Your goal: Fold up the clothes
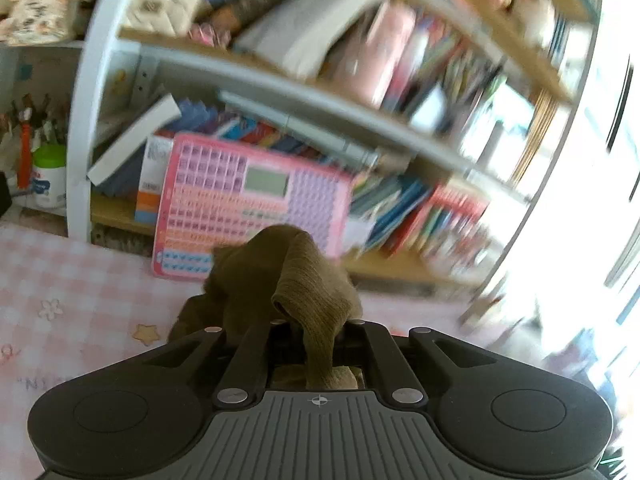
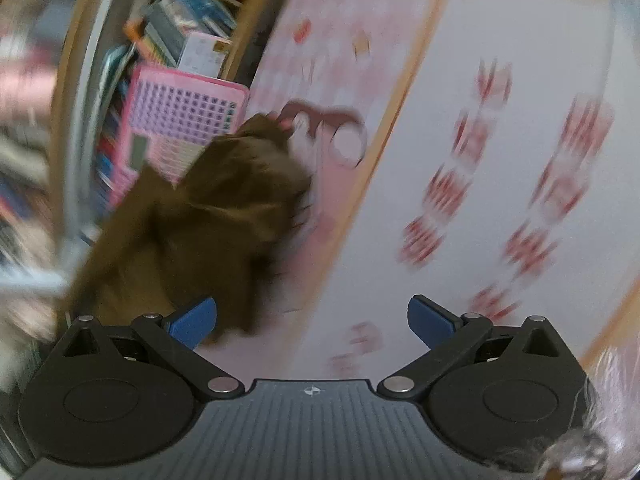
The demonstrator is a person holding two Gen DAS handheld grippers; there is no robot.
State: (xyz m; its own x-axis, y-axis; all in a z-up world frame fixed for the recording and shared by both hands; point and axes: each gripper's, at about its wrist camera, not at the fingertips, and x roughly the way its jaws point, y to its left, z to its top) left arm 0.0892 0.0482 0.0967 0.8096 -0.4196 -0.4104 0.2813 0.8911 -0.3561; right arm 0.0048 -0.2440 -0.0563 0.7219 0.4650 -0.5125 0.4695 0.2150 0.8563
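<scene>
The left tool (image 1: 316,332) is closed on an olive-brown ribbed garment (image 1: 276,280), a strip of knit running down between its arms; the fingertips themselves are hidden under the cloth. The rest of the garment bunches just ahead of the tool and hangs toward a pink checked bed sheet (image 1: 80,292). Close beyond it a pink toy keyboard (image 1: 224,200) leans against a bookshelf (image 1: 280,80) packed with books, so little room lies ahead on that side.

In the right wrist view the right tool (image 2: 312,320) stands wide and holds nothing, its blue pads (image 2: 192,320) well apart. The garment (image 2: 208,216) lies crumpled to its left, its lower edge just beside the left pad; contact cannot be told through the blur. To the right a wooden edge (image 2: 384,152) borders a pale surface with red patterns (image 2: 500,200), which lies open.
</scene>
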